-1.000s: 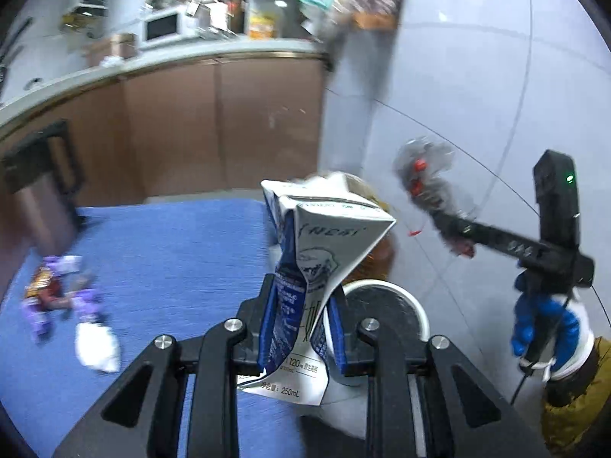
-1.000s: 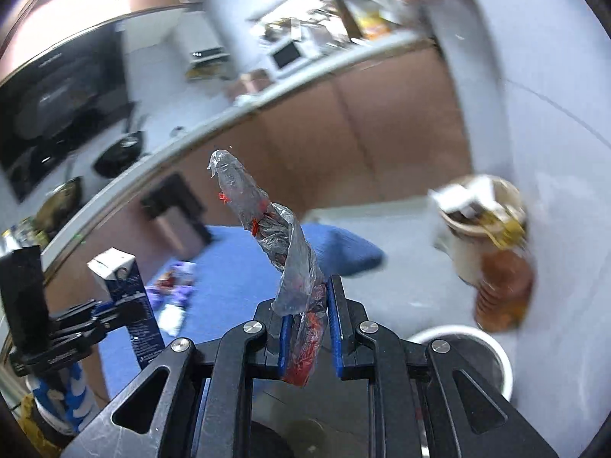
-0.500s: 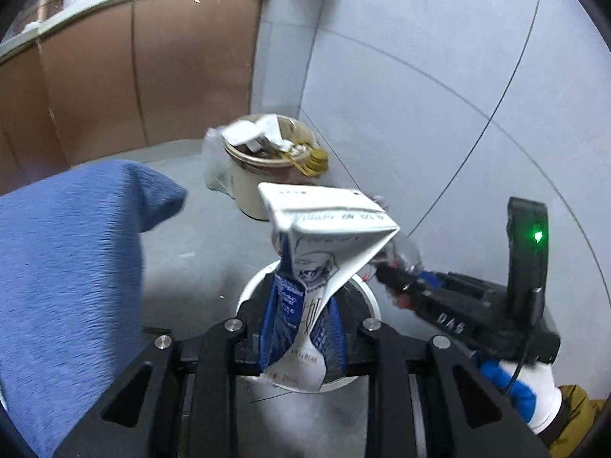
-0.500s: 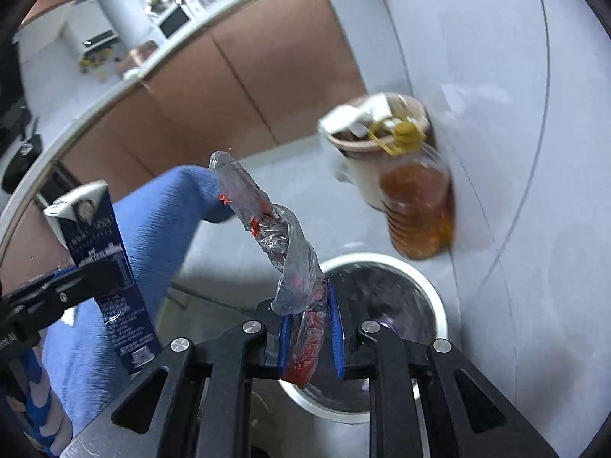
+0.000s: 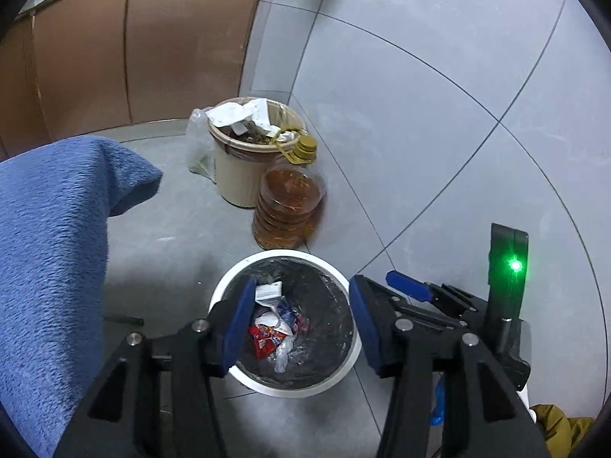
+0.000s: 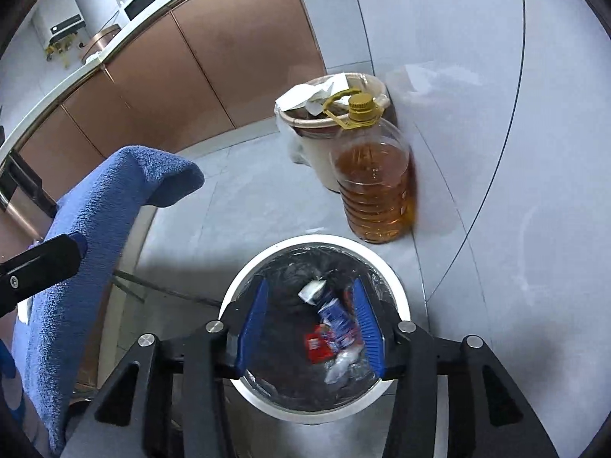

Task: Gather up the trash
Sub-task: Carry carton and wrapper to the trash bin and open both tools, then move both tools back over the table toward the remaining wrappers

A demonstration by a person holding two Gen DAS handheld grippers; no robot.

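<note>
White-rimmed bin (image 5: 355, 347) holds the carton (image 6: 338, 320) and wrappers (image 6: 317, 343). Left gripper (image 5: 301, 328) and right gripper (image 6: 311, 324) hang above it, jaws just opened, apart, nothing between them.

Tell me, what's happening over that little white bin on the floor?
A person is clearing rubbish with two hand-held tongs. Both the left tongs and the right tongs hang over the white bin, and their jaws have just been opening; nothing is between them now. A crumpled carton and wrappers lie inside the bin. Behind it stand an oil bottle and a full beige bucket.
</note>
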